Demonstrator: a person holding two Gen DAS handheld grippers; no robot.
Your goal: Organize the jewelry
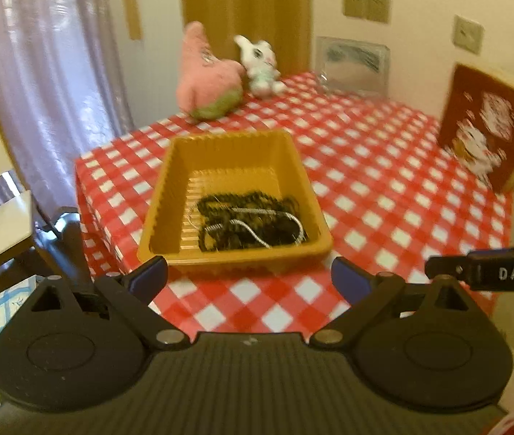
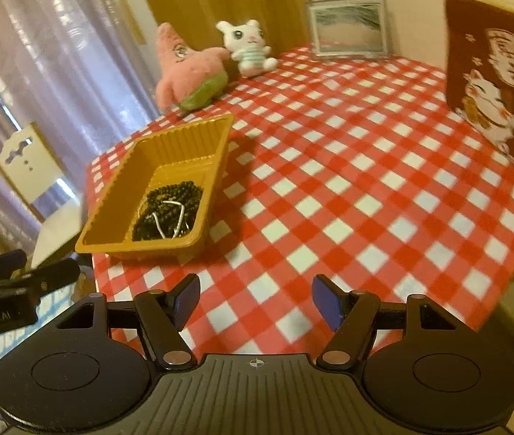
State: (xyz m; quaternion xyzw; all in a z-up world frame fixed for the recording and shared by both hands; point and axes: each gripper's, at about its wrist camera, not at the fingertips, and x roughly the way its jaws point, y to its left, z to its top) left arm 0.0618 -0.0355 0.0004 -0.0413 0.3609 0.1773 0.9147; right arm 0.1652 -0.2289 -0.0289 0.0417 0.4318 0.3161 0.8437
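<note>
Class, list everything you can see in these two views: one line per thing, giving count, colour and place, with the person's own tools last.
tray: one, orange-yellow, near the table's left edge
jewelry: one tangled heap, dark beads with silver chain, in the tray
tablecloth: one, red and white check, covering the table
star plush: one, pink, far left corner
bunny plush: one, white, beside the star plush
picture frame: one, clear, against the far wall
cat cushion: one, dark red, far right
chair: one, white, left of the table
left gripper: one, black, open, empty
right gripper: one, black, open, empty

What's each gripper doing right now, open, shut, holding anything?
Left gripper: open wide, nothing between the pads, short of the yellow tray.
Right gripper: open, empty, over the checked tablecloth.
</note>
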